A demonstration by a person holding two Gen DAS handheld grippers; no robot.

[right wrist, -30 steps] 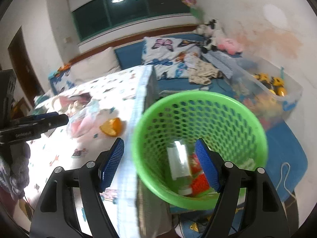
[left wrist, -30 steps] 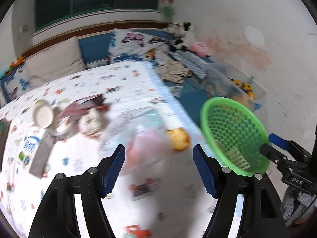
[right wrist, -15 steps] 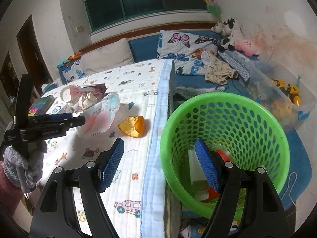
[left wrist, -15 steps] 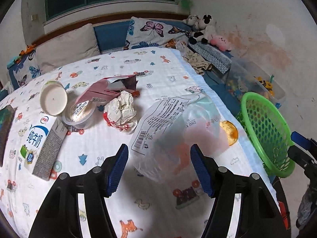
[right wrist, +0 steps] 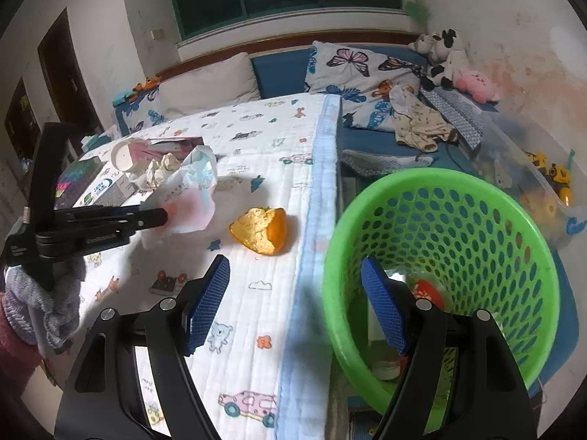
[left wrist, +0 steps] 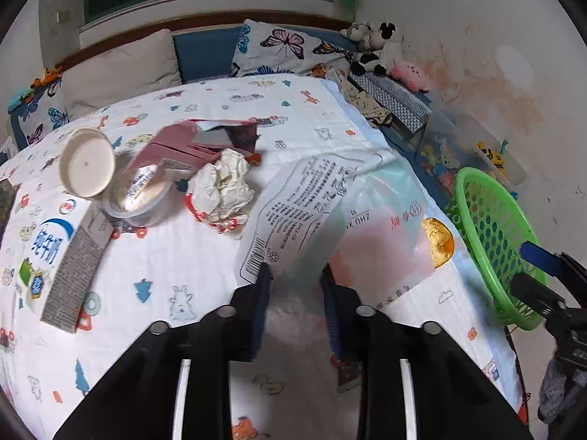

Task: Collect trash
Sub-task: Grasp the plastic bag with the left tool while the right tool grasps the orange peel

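Note:
My left gripper (left wrist: 295,278) is shut on the near end of a clear printed plastic bag (left wrist: 330,212) lying on the patterned bedspread; it also shows in the right wrist view (right wrist: 190,190). An orange peel (left wrist: 438,242) lies right of the bag, near the bed edge (right wrist: 262,231). My right gripper (right wrist: 293,300) is open, with the rim of the green mesh basket (right wrist: 440,275) between its fingers; the basket holds some trash. The basket appears at the right in the left wrist view (left wrist: 491,242).
On the bed lie a crumpled paper wad (left wrist: 222,187), a pink torn carton (left wrist: 183,143), a plastic cup and lid (left wrist: 88,163) and a milk carton (left wrist: 62,267). Pillows, plush toys (left wrist: 378,51) and a clear toy bin (right wrist: 532,172) lie beyond.
My left gripper has moved forward onto the plastic bag and shut on its near end. The right gripper and basket have shifted slightly right along the bed edge.

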